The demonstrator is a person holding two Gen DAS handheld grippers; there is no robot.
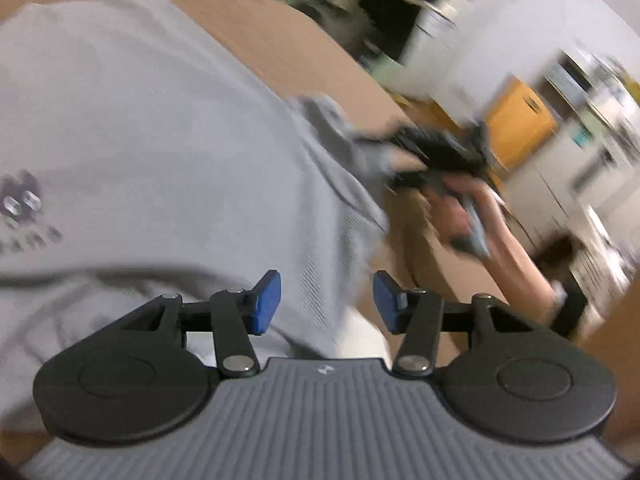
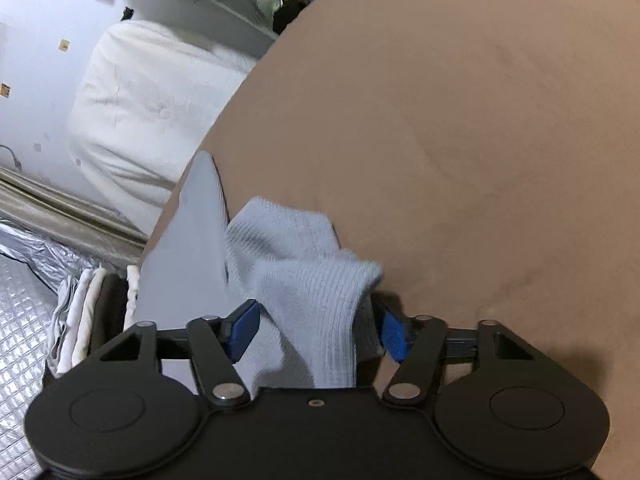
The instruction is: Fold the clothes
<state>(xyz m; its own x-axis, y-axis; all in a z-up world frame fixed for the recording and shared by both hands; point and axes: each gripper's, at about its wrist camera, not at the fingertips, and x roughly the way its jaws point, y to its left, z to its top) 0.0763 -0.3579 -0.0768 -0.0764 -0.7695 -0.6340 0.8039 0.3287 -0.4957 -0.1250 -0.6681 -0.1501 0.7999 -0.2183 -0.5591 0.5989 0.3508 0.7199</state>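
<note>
Two grippers: L gripper (image 1: 327, 302) jaws apart, empty, above grey shirt (image 1: 140, 140); R gripper (image 2: 318, 332) clamped on its bunched sleeve (image 2: 312, 280).

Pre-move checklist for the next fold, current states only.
1. Left gripper free of cloth: ok, jaws apart, nothing between.
2. Right gripper has the sleeve: cloth sits between the pads; firm grip cannot tell.
3. Grey T-shirt body lying flat: ok, though blurred.
4. Brown table beyond the sleeve bare: ok.
5. Right hand beside the shirt's edge: ok.
</note>
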